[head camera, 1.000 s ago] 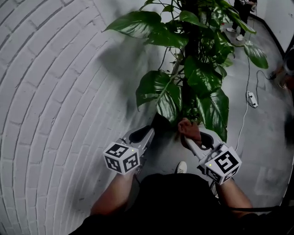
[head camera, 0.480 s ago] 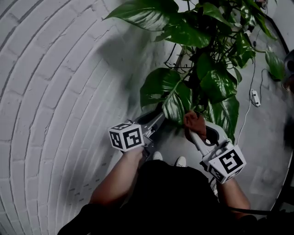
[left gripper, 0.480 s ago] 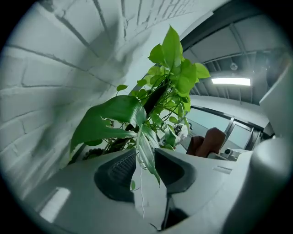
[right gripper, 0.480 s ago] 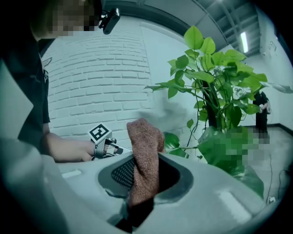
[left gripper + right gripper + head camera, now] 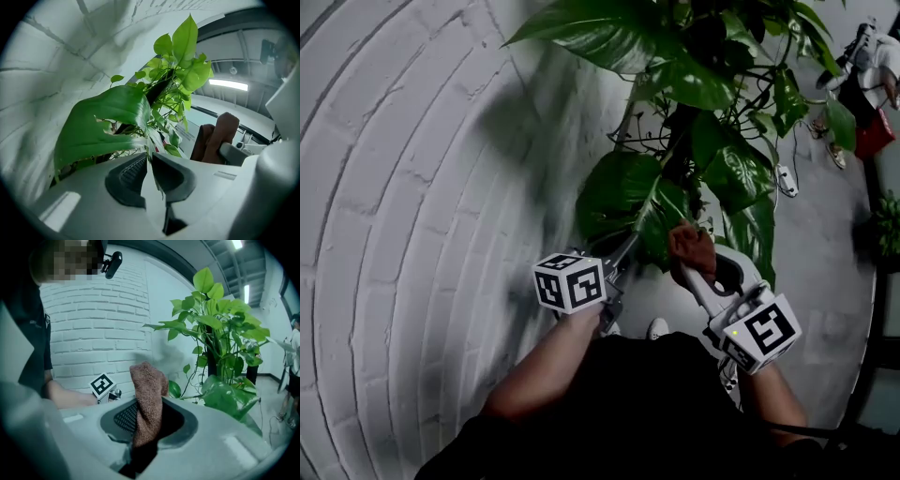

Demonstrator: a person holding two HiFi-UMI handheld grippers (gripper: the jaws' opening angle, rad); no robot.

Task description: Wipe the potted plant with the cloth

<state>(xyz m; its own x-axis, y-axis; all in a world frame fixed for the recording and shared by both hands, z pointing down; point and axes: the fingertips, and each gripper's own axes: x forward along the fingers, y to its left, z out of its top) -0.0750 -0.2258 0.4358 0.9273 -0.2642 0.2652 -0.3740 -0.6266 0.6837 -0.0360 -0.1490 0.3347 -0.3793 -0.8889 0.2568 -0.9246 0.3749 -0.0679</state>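
The potted plant [image 5: 712, 141] stands on the grey floor [image 5: 825, 244] close to the white brick wall [image 5: 412, 187], straight ahead of the person. Its pot is hidden in the head view behind foliage and the two tools. One large leaf [image 5: 101, 126], low on the wall side, is the one being worked on.

The left gripper [image 5: 149, 165] has swung in from beside the right one and rolled over since a second ago. Its jaws have just been closing, and they now stand nearly together with the pale edge of that leaf running down between the pads. The edge shows side-on and thin, so I take it as a light pinch rather than a firm clamp.

Just to the right, the right gripper [image 5: 149, 425] has its jaws pinching the brown cloth [image 5: 149, 385], which stands up out of them in a bunched fold. In the head view the cloth has drawn up close beneath the same cluster of leaves but is not clearly touching any leaf.

The leaf now looks steadied for wiping, and the stroke itself is not yet begun. The next move probably calls for the cloth to slide along the blade while the left grip stays gentle, since a hard pull could tear the edge.
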